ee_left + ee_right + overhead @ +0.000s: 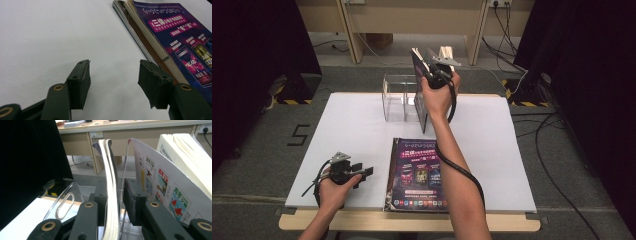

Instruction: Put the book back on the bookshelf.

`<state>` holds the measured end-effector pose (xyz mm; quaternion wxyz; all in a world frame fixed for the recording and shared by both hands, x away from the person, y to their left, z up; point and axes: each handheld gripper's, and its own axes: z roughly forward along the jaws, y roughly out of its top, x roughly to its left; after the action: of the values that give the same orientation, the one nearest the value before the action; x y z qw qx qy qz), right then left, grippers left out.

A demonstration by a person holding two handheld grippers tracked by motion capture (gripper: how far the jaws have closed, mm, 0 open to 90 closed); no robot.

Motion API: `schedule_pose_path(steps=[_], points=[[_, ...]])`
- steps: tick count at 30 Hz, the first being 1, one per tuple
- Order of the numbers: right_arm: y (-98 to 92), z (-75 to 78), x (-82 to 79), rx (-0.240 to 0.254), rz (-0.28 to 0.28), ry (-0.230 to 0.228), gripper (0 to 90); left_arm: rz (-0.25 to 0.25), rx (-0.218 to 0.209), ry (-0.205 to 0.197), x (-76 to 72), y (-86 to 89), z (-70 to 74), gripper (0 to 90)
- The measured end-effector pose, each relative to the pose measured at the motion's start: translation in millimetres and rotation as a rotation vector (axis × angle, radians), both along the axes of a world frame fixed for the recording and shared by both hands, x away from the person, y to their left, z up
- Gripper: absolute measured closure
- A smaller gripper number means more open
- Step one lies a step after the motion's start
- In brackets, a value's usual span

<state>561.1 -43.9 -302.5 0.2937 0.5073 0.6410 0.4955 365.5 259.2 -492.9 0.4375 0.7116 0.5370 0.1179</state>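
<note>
We see the right gripper [435,67] raised over the clear acrylic rack [399,97], its jaws parted around an upright magazine [110,192] standing in the rack. The left gripper [113,77], released, rests beside the stacked magazines [419,172] on the white table [352,135]. Wooden desks [412,15] and cables [557,150] lie beyond.

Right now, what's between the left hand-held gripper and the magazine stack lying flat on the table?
Nothing: bare white table top separates the left hand-held gripper from the magazine stack, seen in the left gripper view and the high view.
</note>
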Motion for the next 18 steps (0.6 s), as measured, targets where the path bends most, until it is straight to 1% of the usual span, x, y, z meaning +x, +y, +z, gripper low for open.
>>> schedule_pose_path(steps=[2,3,4,5,6,7,10,12,13,14,15,16,18], points=[[0.8,0.2,0.7,-0.006,0.001,0.01,76.0,-0.004,0.001,0.0,0.3,-0.2,-0.3,41.9],[1.1,1.1,1.4,-0.013,-0.001,0.012,78.7,-0.004,0.001,0.0,0.2,-0.4,-0.3,41.9],[1.9,1.8,1.7,-0.011,-0.004,0.022,79.5,-0.007,0.0,-0.001,-0.1,-0.5,-0.1,41.9],[1.9,1.8,1.7,-0.011,-0.004,0.022,79.5,-0.007,0.0,-0.001,-0.1,-0.5,-0.1,41.9],[2.5,3.4,2.8,-0.032,-0.014,0.032,81.7,-0.006,-0.001,-0.001,-0.1,-0.4,-0.1,41.9],[2.5,3.4,2.8,-0.032,-0.014,0.032,81.7,-0.004,0.002,0.0,0.0,-0.2,0.1,41.9],[3.0,6.5,4.7,-0.07,-0.032,0.046,84.0,-0.006,-0.001,-0.001,-0.1,-0.5,0.1,41.9],[2.1,6.1,5.5,-0.063,-0.035,0.042,84.3,-0.008,-0.001,0.0,-0.3,-0.8,0.2,41.9],[1.5,5.1,5.4,-0.069,-0.036,0.03,84.4,-0.008,0.001,0.0,-0.2,-0.6,0.2,41.9],[2.0,2.9,3.6,-0.063,-0.044,0.007,84.5,-0.008,0.0,-0.001,0.0,-0.4,0.0,41.9],[2.7,2.1,2.9,-0.063,-0.049,-0.003,84.5,-0.006,0.002,0.0,0.1,-0.3,0.0,41.9],[2.7,2.1,2.9,-0.063,-0.049,-0.003,84.5,-0.006,0.001,0.0,0.2,-0.2,-0.1,41.9],[5.4,0.8,0.9,-0.064,-0.062,-0.037,84.5,-0.006,0.002,-0.001,0.3,0.0,-0.1,41.9]])
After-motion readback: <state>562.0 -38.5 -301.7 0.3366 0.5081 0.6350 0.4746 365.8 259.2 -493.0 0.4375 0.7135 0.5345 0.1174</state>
